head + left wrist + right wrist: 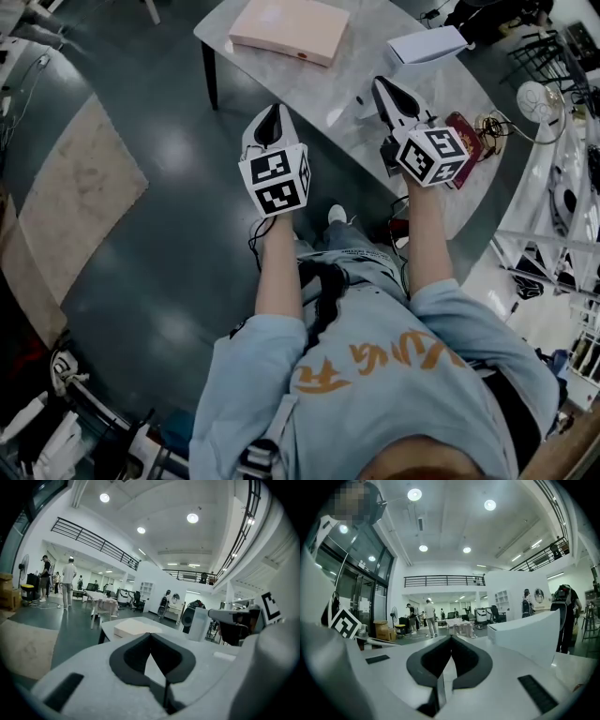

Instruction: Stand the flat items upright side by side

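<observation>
A flat pink box [281, 28] lies at the far end of the grey marble table [328, 89]. A white flat item [427, 44] rests at the table's far right; the right gripper view shows it close by [525, 634]. A dark red booklet [466, 139] lies half hidden behind the right gripper's marker cube. My left gripper [273, 109] hovers at the table's near edge, shut and empty, with the pink box [136, 627] ahead of it. My right gripper [380, 85] is over the table, shut with nothing between its jaws.
A small white fan [539, 98] and cables sit off the table's right side. A beige rug [75, 197] lies on the dark floor to the left. Distant people [69, 581] and tables [459, 623] fill the hall behind.
</observation>
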The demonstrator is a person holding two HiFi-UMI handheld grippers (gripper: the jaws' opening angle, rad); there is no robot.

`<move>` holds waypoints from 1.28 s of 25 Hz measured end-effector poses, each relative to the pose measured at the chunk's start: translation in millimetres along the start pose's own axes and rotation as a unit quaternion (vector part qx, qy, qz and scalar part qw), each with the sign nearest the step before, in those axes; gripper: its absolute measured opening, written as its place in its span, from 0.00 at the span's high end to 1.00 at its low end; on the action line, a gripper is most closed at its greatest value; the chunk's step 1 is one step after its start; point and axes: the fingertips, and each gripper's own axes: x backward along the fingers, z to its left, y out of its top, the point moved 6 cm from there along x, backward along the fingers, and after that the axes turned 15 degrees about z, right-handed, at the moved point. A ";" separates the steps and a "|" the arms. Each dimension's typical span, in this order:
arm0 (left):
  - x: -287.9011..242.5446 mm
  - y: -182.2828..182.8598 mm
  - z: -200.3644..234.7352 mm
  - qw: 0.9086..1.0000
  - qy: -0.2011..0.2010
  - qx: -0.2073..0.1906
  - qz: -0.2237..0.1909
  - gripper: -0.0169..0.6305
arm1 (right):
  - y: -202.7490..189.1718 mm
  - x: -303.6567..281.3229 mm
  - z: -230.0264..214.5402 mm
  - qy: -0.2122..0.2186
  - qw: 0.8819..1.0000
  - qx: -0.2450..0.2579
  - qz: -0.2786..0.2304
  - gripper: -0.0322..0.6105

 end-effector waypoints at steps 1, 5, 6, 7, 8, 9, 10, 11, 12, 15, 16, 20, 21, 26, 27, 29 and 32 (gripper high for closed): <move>4.2 0.8 7.4 1.000 0.003 0.003 -0.002 0.96 | 3.2 -4.1 7.6 0.004 1.000 0.004 -0.001 0.95; 19.5 2.5 33.8 1.000 0.015 0.015 -0.009 0.96 | 12.9 -20.2 33.4 0.016 1.000 0.019 -0.004 0.95; 22.4 2.6 40.2 1.000 0.019 0.018 -0.011 0.96 | 14.3 -25.0 39.5 0.019 1.000 0.022 -0.004 0.95; 25.1 2.7 46.8 0.999 0.024 0.022 -0.013 0.96 | 15.4 -30.1 45.9 0.023 0.999 0.026 -0.005 0.95; 27.7 2.9 53.1 0.999 0.028 0.026 -0.015 0.96 | 16.5 -35.2 52.3 0.028 0.999 0.030 -0.006 0.95; 30.5 3.2 58.8 0.999 0.032 0.028 -0.016 0.96 | 17.7 -39.5 58.2 0.032 0.999 0.032 -0.006 0.95; 33.4 3.6 63.5 0.999 0.034 0.029 -0.018 0.96 | 19.5 -42.5 63.2 0.036 0.999 0.031 -0.008 0.95; 36.3 4.2 67.5 0.999 0.036 0.029 -0.020 0.96 | 22.7 -44.4 67.5 0.040 0.999 0.027 -0.011 0.95; 39.0 5.6 71.3 0.999 0.038 0.030 -0.022 0.96 | 27.6 -45.9 71.5 0.044 0.999 0.022 -0.016 0.95; 45.4 11.9 81.7 0.998 0.042 0.033 -0.030 0.96 | 45.3 -51.5 84.5 0.056 0.998 0.024 -0.030 0.95; 46.6 13.4 84.0 0.998 0.043 0.034 -0.033 0.96 | 49.2 -53.1 87.8 0.059 0.997 0.027 -0.033 0.95; 45.9 15.7 90.3 0.998 0.045 0.036 -0.036 0.96 | 54.2 -62.5 91.4 0.063 0.997 0.033 -0.033 0.95; 44.9 15.7 92.1 0.998 0.045 0.037 -0.036 0.96 | 54.3 -65.6 91.3 0.063 0.997 0.033 -0.031 0.95; 35.1 18.1 103.4 0.997 0.045 0.048 -0.033 0.96 | 54.7 -84.3 92.3 0.067 0.997 0.038 -0.020 0.95; 31.8 19.2 105.5 0.997 0.045 0.049 -0.032 0.96 | 55.2 -88.9 91.7 0.068 0.997 0.039 -0.018 0.95; 23.0 22.7 110.2 0.997 0.043 0.051 -0.028 0.96 | 57.0 -99.8 89.4 0.069 0.997 0.039 -0.015 0.95; 6.2 29.1 115.8 0.998 0.036 0.053 -0.021 0.96 | 59.2 -116.8 84.2 0.072 0.997 0.038 -0.007 0.95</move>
